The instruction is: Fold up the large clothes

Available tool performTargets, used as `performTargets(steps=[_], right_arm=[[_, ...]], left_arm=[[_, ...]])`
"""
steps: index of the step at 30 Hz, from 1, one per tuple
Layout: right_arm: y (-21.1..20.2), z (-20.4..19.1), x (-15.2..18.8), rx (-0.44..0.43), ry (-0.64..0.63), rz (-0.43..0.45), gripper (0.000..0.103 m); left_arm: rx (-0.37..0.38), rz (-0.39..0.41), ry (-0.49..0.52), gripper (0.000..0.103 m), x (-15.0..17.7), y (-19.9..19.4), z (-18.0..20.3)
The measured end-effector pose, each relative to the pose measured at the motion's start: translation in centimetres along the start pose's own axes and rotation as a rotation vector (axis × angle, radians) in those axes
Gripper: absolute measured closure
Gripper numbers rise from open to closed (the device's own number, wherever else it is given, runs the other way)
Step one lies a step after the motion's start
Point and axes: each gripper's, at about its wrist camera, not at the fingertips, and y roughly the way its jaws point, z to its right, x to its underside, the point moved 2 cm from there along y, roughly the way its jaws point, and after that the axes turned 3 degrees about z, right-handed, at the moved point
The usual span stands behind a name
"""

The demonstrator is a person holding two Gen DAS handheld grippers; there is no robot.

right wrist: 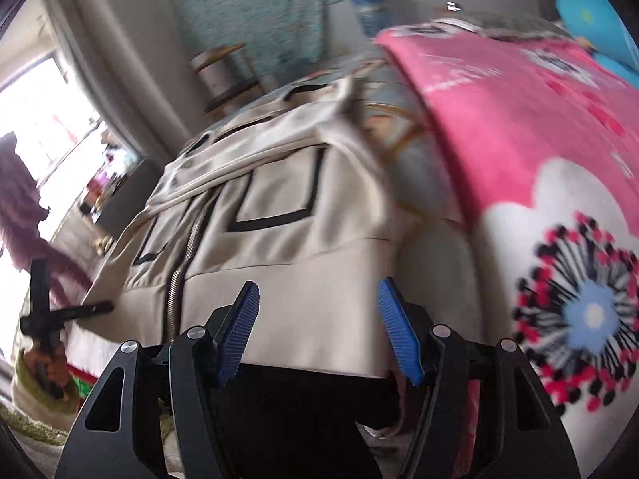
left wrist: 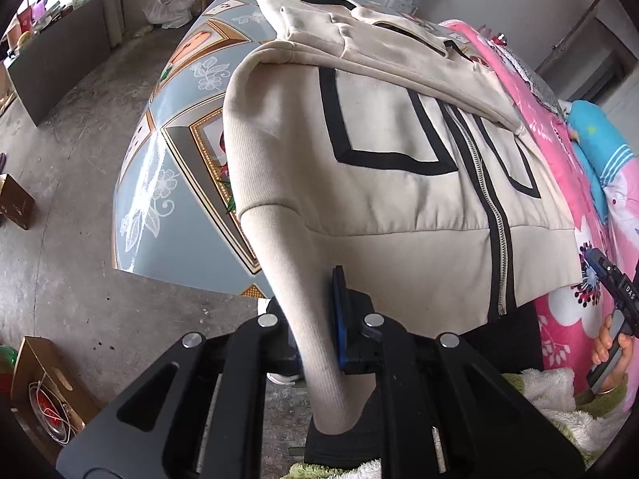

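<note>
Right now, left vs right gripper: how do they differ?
Left gripper is shut on the jacket's sleeve cuff; right gripper is open, holding nothing. Left sits by the jacket's left side, right near its hem beside the pink blanket. Both have blue pads.

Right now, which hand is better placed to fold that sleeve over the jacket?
Left, probably: the left gripper is shut on the sleeve cuff. The right gripper is open at the jacket hem, holding nothing.
</note>
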Motion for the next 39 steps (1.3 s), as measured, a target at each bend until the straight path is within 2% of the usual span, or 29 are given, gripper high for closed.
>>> performTargets(steps=[6, 10, 15, 18, 20, 23, 27, 34, 39], right_arm=[[2.8, 2.9, 0.1, 0.037, 0.025, -0.057, 0.042], [2.5, 2.7, 0.6, 0.021, 0.017, -0.066, 0.045], [2.2, 3.0, 2.4, -0.052, 0.102, -0.109, 0.068], [2.2, 3.3, 2.5, -0.059, 0.133, -0.113, 0.087], [2.0, 3.2, 2.4, -0.055, 0.124, -0.12, 0.094], [1.0, 1.8, 1.9, -0.043, 0.065, -0.105, 0.097], [-0.7, 0.5, 0.0, -0.068, 0.058, -0.051, 0.097], [-1.3, -0.8, -4.3, -0.099, 0.053, 0.018, 0.097], [-0.3, -1.0, -7.4, -0.103, 0.07, 0.058, 0.097]], left_arm=[[-0.031, 0.009, 0.007, 0.092, 0.1, 0.3, 0.5], [-0.045, 0.013, 0.01, 0.091, 0.3, 0.2, 0.7], [-0.063, 0.017, 0.001, 0.09, 0.7, 0.0, 0.8], [-0.066, 0.027, 0.001, 0.09, 0.8, 0.0, 0.9], [-0.066, 0.035, 0.013, 0.092, 1.1, -0.2, 1.1], [-0.064, 0.074, 0.031, 0.096, 1.3, -1.3, 1.5], [0.007, 0.152, -0.011, 0.098, 0.6, -3.5, 1.8], [0.141, 0.222, -0.069, 0.098, -3.1, -5.5, 2.4], [0.169, 0.255, -0.094, 0.098, -6.1, -5.8, 2.1]])
